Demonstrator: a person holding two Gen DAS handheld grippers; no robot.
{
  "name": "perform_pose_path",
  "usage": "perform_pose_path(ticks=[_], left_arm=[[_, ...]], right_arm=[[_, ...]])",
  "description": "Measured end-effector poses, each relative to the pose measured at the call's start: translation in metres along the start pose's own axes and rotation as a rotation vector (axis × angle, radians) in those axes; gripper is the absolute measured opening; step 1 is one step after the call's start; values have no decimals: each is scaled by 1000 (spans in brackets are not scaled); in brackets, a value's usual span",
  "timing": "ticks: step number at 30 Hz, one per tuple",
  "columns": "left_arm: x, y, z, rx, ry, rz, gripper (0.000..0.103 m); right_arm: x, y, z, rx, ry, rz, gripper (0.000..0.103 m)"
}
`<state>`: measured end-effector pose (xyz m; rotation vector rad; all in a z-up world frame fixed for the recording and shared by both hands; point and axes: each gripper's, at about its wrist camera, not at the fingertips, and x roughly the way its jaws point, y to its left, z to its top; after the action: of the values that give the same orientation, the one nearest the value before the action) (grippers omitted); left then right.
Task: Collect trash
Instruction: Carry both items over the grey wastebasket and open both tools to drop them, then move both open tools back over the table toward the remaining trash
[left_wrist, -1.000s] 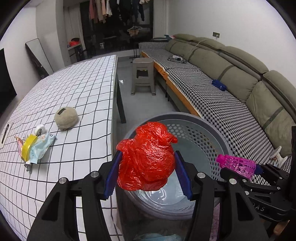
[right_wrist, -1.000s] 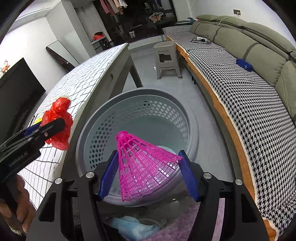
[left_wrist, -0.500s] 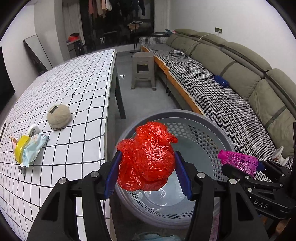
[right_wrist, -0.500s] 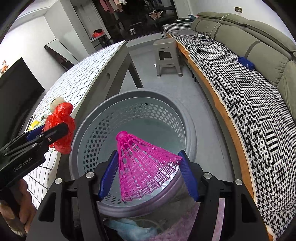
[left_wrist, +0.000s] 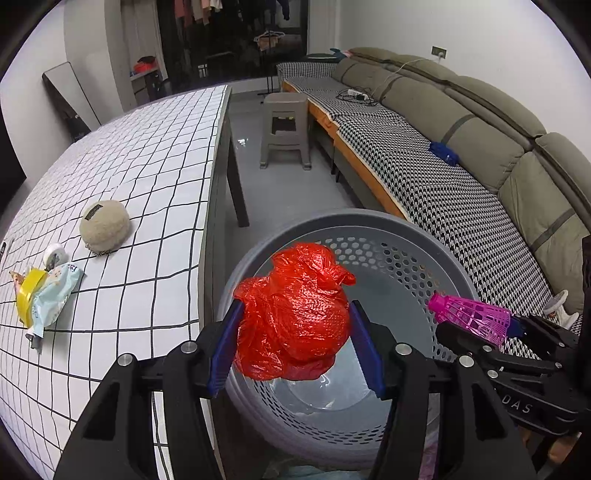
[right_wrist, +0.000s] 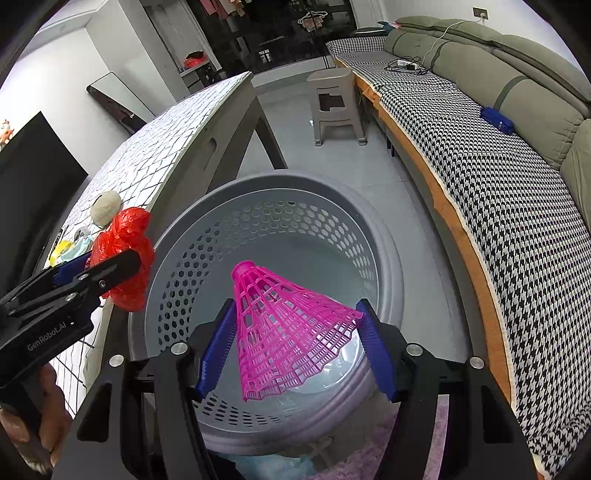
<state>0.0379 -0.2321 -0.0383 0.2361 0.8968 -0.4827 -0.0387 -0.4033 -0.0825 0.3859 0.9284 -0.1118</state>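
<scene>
Basically both loads hang over the grey perforated basket (right_wrist: 280, 206), which sits on the floor between the grid-cloth table (left_wrist: 122, 177) and the houndstooth sofa (right_wrist: 498, 206), and looks empty inside. Biggest risk sits with the basket itself: the left load hangs near the rim on the table side, so a drop from there could clip the rim and land on the floor gap by the table leg. Next, the left gripper (left_wrist: 295, 343) is clamped on the crumpled red plastic bag (left_wrist: 295, 310); its jaws have just been opening a little with the bag between them, blue pads touching both sides. Light film like that likely clings to a pad or drifts sideways instead of falling straight, so it may miss or stay stuck. Then the right gripper (right_wrist: 295, 343) is clenched on the pink plastic shuttlecock (right_wrist: 284, 325), gripped across the wide skirt, nose pointing away from the camera, over the basket's middle. That skirt is springy mesh; on release it could pop out at an angle and bounce off the hard bottom. Smaller stuff: more trash waits on the table, a yellow tape roll (left_wrist: 27, 299) and a pale wrapper (left_wrist: 55, 291) beside a beige fuzzy pouch (left_wrist: 105, 225), well apart from the basket; the pouch may not be trash, so grabbing it would be an error.
</scene>
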Motion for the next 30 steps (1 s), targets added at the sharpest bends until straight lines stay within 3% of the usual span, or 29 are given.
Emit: perform_pose_path(ticks=[5, 9, 13, 30], left_arm=[[1, 2, 0, -3, 5, -3, 58], [-3, 1, 0, -1, -10, 9, 66], [-7, 2, 0, -5, -19, 22, 74], [-18, 7, -1, -18, -42, 37, 85]], right_arm=[[-1, 0, 2, 2, -8, -1, 63], [-4, -1, 2, 1, -19, 0, 64], [-9, -3, 1, 12, -42, 4, 75], [-18, -5, -5, 38, -58, 18, 77]])
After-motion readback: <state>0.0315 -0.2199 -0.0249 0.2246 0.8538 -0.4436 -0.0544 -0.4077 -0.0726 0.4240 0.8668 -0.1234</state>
